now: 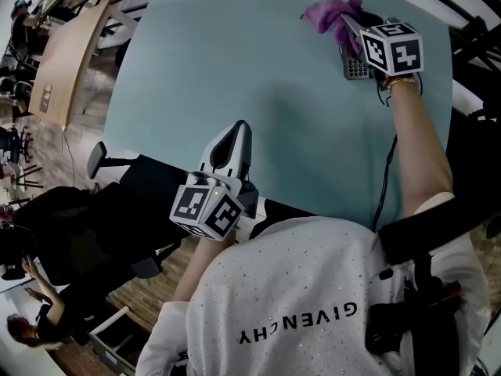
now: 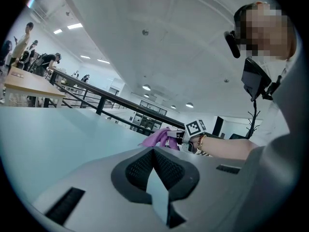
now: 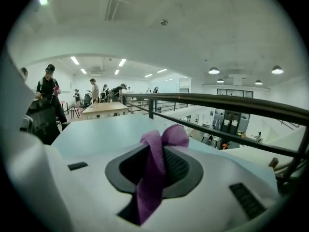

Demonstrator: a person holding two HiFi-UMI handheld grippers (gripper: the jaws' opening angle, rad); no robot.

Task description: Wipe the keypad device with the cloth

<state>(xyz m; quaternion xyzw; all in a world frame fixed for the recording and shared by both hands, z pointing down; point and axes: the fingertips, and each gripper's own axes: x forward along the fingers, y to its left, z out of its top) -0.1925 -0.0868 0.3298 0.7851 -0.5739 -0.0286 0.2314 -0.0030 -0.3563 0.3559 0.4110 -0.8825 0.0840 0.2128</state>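
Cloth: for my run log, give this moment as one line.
right claw: shut on cloth | cloth: at far end of keypad, contact unclear | left claw: shut, empty, over table, near edge

The only legible print is the brand name GIVENCHY, in dark capitals across the person's white speckled shirt (image 1: pixel 282 280), between five and six o'clock in the head view, seen upside down there. Keys on the keypad device (image 1: pixel 356 67), near one o'clock, are too small to read

A crumpled purple fabric cloth (image 3: pixel 155 170) is pinched in the right claw (image 1: pixel 347 23), bunching past its tips. The dark grey keypad device (image 1: pixel 356 67) lies just beneath that claw.
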